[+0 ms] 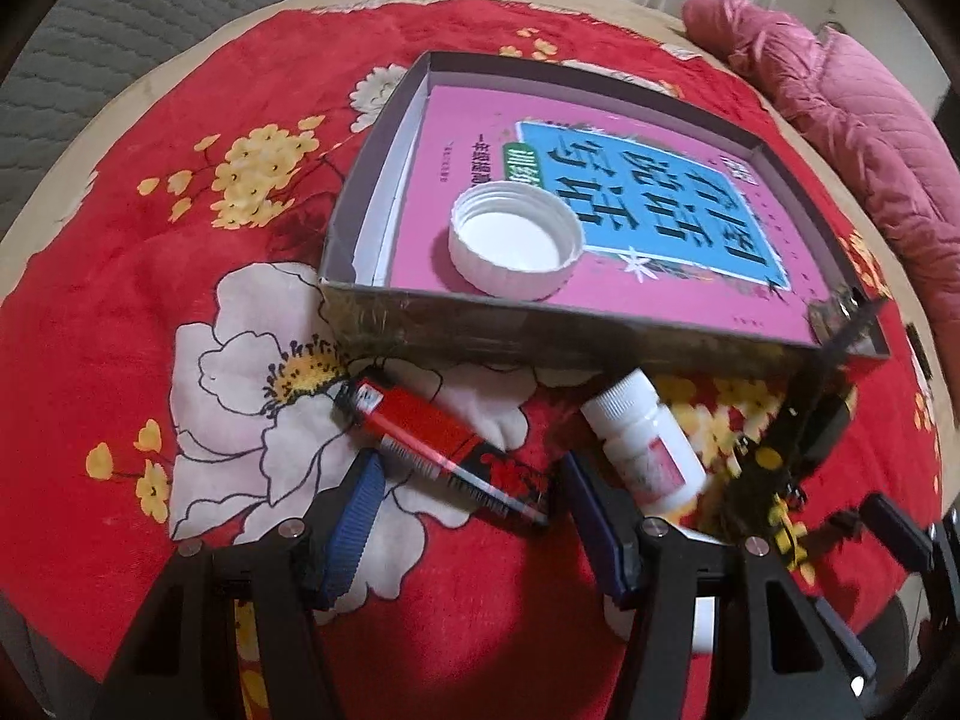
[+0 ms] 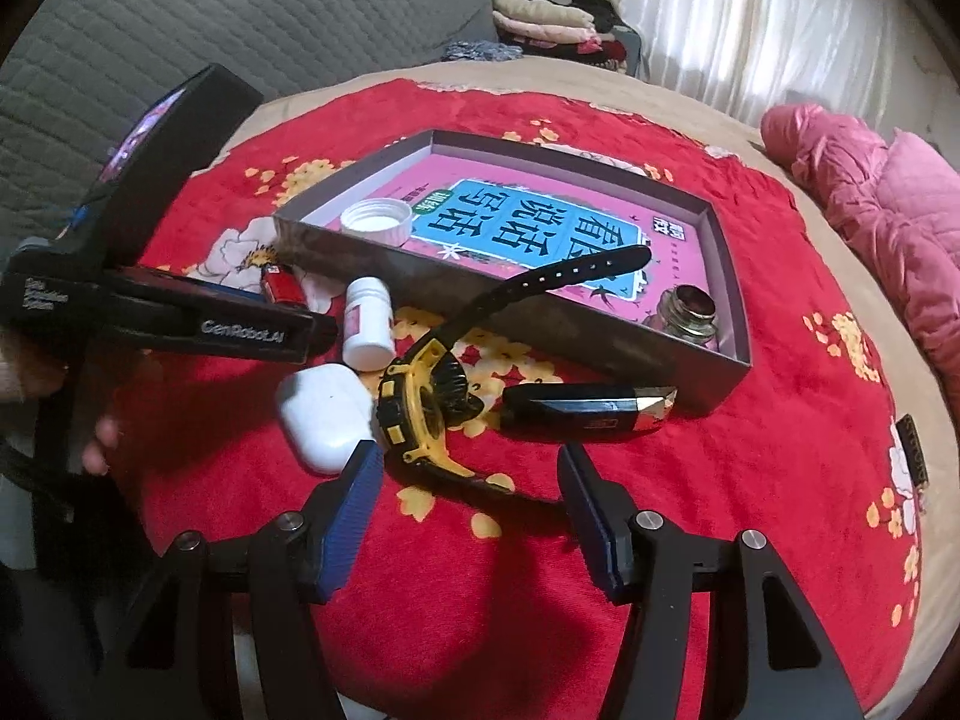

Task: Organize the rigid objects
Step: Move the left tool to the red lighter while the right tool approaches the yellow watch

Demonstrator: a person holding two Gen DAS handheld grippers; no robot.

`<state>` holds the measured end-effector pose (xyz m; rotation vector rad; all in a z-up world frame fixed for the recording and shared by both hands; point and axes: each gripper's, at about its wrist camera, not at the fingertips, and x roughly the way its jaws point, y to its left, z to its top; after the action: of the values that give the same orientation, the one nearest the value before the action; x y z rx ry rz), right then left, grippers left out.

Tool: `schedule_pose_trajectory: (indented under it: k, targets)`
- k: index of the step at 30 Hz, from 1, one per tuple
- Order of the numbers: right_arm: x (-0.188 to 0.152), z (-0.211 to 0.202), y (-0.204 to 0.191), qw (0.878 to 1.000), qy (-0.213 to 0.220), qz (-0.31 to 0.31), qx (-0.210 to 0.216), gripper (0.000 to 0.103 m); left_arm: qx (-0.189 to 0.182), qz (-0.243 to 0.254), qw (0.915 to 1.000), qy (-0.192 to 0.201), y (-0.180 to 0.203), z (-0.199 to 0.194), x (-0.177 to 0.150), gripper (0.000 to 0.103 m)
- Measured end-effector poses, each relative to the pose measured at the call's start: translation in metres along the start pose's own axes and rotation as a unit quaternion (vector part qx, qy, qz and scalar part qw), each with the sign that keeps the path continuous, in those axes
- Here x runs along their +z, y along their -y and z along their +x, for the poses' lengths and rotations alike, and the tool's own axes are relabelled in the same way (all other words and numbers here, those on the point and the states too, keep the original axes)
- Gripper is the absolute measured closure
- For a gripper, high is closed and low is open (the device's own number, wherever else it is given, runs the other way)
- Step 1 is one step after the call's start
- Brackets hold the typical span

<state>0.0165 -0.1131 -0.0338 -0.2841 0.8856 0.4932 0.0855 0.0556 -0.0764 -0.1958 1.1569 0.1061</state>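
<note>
Lighter (image 1: 420, 426) between wide left fingers (image 1: 354, 516)

Red floral cloth (image 2: 750, 480): plush, matt. Bottle cap (image 1: 516, 249): ribbed white plastic. Earbud case (image 2: 324, 417): smooth glossy plastic. Box (image 2: 540, 324), lower wall: dull cardboard. Fingers (image 2: 351, 516): ridged blue pads.

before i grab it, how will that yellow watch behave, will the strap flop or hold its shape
The watch strap arcs up and rests on the box rim, so it probably springs rather than droops. Lifting the chunky case will likely drag the strap along the rim. It lies tilted on its side, so a push may tip it.
</note>
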Motion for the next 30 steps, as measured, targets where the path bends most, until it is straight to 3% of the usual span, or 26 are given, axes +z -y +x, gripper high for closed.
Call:
schedule_pose_trajectory:
  k: [10, 14, 16, 22, 30]
  targets:
    - [-0.001, 0.003, -0.001, 1.000, -0.001, -0.005, 0.016, 0.041, 0.005, -0.016, 0.9999, 0.001, -0.004, 0.010, 0.007, 0.043]
    - [0.000, 0.010, -0.006, 0.999, -0.004, -0.028, 0.019, 0.055, -0.005, -0.030, 0.9995, 0.005, -0.014, 0.007, 0.006, 0.056]
    - [0.000, 0.015, -0.007, 0.999, -0.009, -0.035, 0.027, 0.067, -0.013, -0.039, 0.9991, 0.005, -0.021, 0.005, 0.005, 0.063]
    - [0.001, 0.024, -0.017, 0.997, -0.011, -0.069, 0.024, 0.068, -0.028, -0.035, 0.9990, 0.007, -0.029, 0.002, 0.002, 0.071]
    - [0.011, 0.043, -0.021, 0.997, -0.011, -0.074, 0.004, 0.068, -0.042, -0.039, 0.9983, 0.013, -0.036, 0.000, -0.001, 0.071]
